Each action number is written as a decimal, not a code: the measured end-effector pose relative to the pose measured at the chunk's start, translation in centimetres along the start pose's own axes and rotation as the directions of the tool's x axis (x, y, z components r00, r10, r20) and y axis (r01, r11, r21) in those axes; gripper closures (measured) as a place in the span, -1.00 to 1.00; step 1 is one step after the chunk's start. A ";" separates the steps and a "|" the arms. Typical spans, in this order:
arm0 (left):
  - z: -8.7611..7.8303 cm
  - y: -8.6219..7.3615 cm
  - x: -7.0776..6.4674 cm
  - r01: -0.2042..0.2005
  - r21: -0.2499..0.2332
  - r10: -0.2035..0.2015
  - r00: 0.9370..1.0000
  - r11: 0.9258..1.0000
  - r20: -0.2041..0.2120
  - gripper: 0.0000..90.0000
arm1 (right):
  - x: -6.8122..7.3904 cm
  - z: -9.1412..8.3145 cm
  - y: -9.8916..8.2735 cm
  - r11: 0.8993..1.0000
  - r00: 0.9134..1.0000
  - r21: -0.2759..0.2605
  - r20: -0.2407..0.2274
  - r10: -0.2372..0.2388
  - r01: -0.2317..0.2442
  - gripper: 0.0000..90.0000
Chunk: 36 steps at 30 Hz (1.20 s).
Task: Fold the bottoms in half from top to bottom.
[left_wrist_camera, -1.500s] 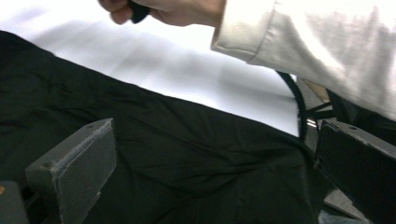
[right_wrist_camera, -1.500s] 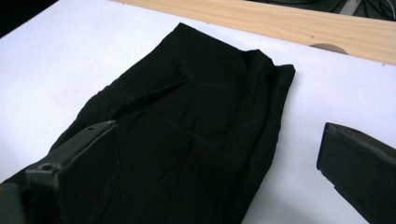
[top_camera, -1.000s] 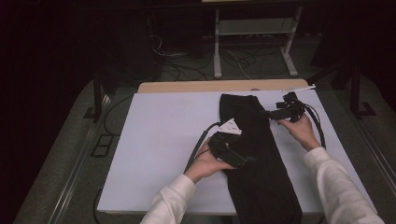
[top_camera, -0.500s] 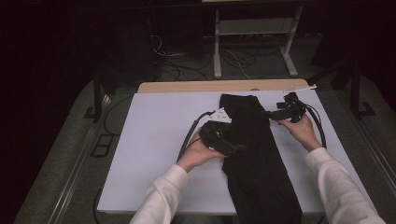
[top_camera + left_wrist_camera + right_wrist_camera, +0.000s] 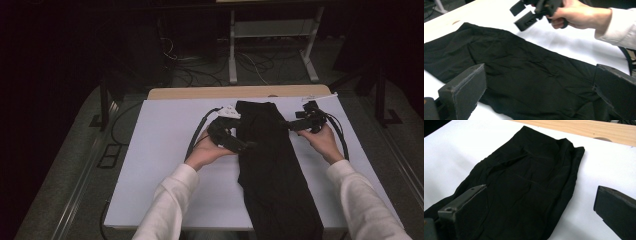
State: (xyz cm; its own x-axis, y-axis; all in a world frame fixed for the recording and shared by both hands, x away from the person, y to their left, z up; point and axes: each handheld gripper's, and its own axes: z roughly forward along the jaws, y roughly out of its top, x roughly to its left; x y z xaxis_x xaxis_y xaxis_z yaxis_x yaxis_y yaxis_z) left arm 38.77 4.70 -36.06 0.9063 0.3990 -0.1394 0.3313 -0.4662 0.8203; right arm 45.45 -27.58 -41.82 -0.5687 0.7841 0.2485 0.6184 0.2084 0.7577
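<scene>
**Operator:** High view first: I have the black garment (image 5: 272, 165) lying flat and lengthwise on the white table (image 5: 165, 150), its top end near the far edge and its lower end running over the near edge, somewhat right of the middle.

**Observer:** And your tongs?

**Operator:** My left gripper (image 5: 239, 144) sits at the garment's left edge, about a third of the way down from the far end, jaw tips reaching onto the cloth. My right gripper (image 5: 295, 125) is at the garment's right edge, closer to the far end, pointing inward at it.

**Observer:** Are they gripping anything?

**Operator:** No. In the left gripper view both jaws stand wide apart with the garment (image 5: 524, 75) spread between and beyond them; nothing is pinched. That view also catches my right gripper (image 5: 522, 17) raised just past the garment's far side, jaws parted, with my hand (image 5: 574, 15) around it.

**Observer:** The right gripper view?

**Operator:** Jaws spread wide as well. One jaw hangs over the cloth (image 5: 524, 190), the other over bare white table (image 5: 599, 165) beside it. The wooden strip (image 5: 584, 130) along the far edge shows behind.
</scene>
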 end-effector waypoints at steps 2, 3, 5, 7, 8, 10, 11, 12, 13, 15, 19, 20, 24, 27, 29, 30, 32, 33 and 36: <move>0.1 0.1 0.7 0.006 0.011 -0.006 1.000 1.000 -0.009 -1.00 | 0.0 0.1 -0.2 1.000 1.000 0.005 -0.002 -0.004 0.004 -1.00; 0.1 0.1 0.7 0.006 0.011 -0.006 1.000 1.000 -0.009 -1.00 | 0.0 0.1 -0.2 1.000 1.000 0.005 -0.002 -0.004 0.004 -1.00; 0.1 0.3 1.3 0.018 0.007 -0.017 1.000 1.000 -0.018 -1.00 | 0.1 0.1 -0.3 1.000 1.000 0.002 -0.008 0.002 -0.002 -1.00; 0.1 0.4 1.8 0.025 0.013 -0.024 0.999 1.000 -0.023 -1.00 | 0.1 0.1 -0.4 1.000 1.000 0.001 -0.007 0.003 -0.003 -1.00; 0.1 0.4 2.0 0.028 0.018 -0.028 0.999 0.999 -0.028 -1.00 | 0.0 0.1 -0.5 1.000 1.000 0.000 -0.009 0.005 -0.005 -1.00; 0.1 0.4 2.3 0.032 0.021 -0.031 0.999 0.999 -0.038 -1.00 | 0.0 0.1 -0.6 1.000 1.000 0.001 -0.006 0.007 -0.007 -1.00; 0.1 0.4 2.6 0.042 0.020 -0.041 0.998 0.999 -0.041 -1.00 | 0.0 0.1 -0.6 1.000 1.000 0.001 -0.006 0.007 -0.007 -1.00; 0.1 0.4 3.1 0.056 0.013 -0.055 0.997 0.998 -0.051 -1.00 | -0.1 0.1 -0.8 1.000 1.000 0.002 -0.007 0.012 -0.012 -1.00; 0.1 0.4 3.1 0.056 0.013 -0.055 0.997 0.998 -0.051 -1.00 | -0.1 0.1 -0.8 1.000 1.000 0.002 -0.007 0.012 -0.012 -1.00; 0.1 0.4 3.8 0.070 0.009 -0.070 0.996 0.997 -0.062 -1.00 | -0.2 0.0 -0.9 1.000 1.000 0.001 -0.007 0.014 -0.014 -1.00; 0.1 0.2 4.5 0.093 -0.002 -0.093 0.993 0.996 -0.072 -1.00 | -0.3 0.0 -1.1 1.000 1.000 0.000 -0.007 0.019 -0.019 -1.00; 0.2 0.0 5.0 0.106 -0.006 -0.106 0.991 0.994 -0.079 -1.00 | -0.3 0.0 -1.2 1.000 1.000 -0.001 -0.009 0.019 -0.019 -1.00; 0.6 -0.4 6.0 0.147 -0.026 -0.148 0.985 0.989 -0.089 -1.00 | -0.6 -0.1 -1.4 1.000 0.999 -0.008 -0.013 0.029 -0.029 -1.00; 1.2 -0.8 6.6 0.173 -0.044 -0.177 0.980 0.984 -0.087 -1.00 | -0.6 0.0 -1.5 0.999 0.999 -0.008 -0.013 0.036 -0.036 -1.00; 1.5 -1.0 6.9 0.192 -0.055 -0.196 0.977 0.980 -0.088 -1.00 | -0.7 0.1 -1.6 0.999 0.999 -0.006 -0.013 0.037 -0.037 -1.00; 1.7 -1.0 7.1 0.197 -0.057 -0.201 0.976 0.979 -0.087 -1.00 | -0.7 0.2 -1.6 0.999 0.999 -0.004 -0.015 0.038 -0.038 -1.00; 1.9 -1.1 7.2 0.199 -0.058 -0.204 0.975 0.978 -0.090 -1.00 | -0.6 0.2 -1.6 0.999 0.999 -0.003 -0.014 0.035 -0.035 -1.00; 2.2 -1.3 7.5 0.209 -0.062 -0.214 0.973 0.976 -0.090 -1.00 | -0.6 0.2 -1.6 0.999 0.999 -0.003 -0.015 0.035 -0.035 -1.00; 2.5 -1.6 7.9 0.231 -0.077 -0.238 0.967 0.970 -0.092 -1.00 | -0.7 0.3 -1.6 0.999 0.999 -0.006 -0.015 0.036 -0.036 -1.00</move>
State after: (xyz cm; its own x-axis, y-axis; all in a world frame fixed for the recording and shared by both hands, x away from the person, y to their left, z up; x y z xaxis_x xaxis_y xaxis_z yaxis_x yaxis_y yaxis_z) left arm 46.02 6.61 -39.82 0.7736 0.5690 -0.2788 0.5106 -0.2991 0.8061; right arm 44.99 -28.27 -43.42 -0.5539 0.7824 0.2845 0.6353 0.1763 0.7519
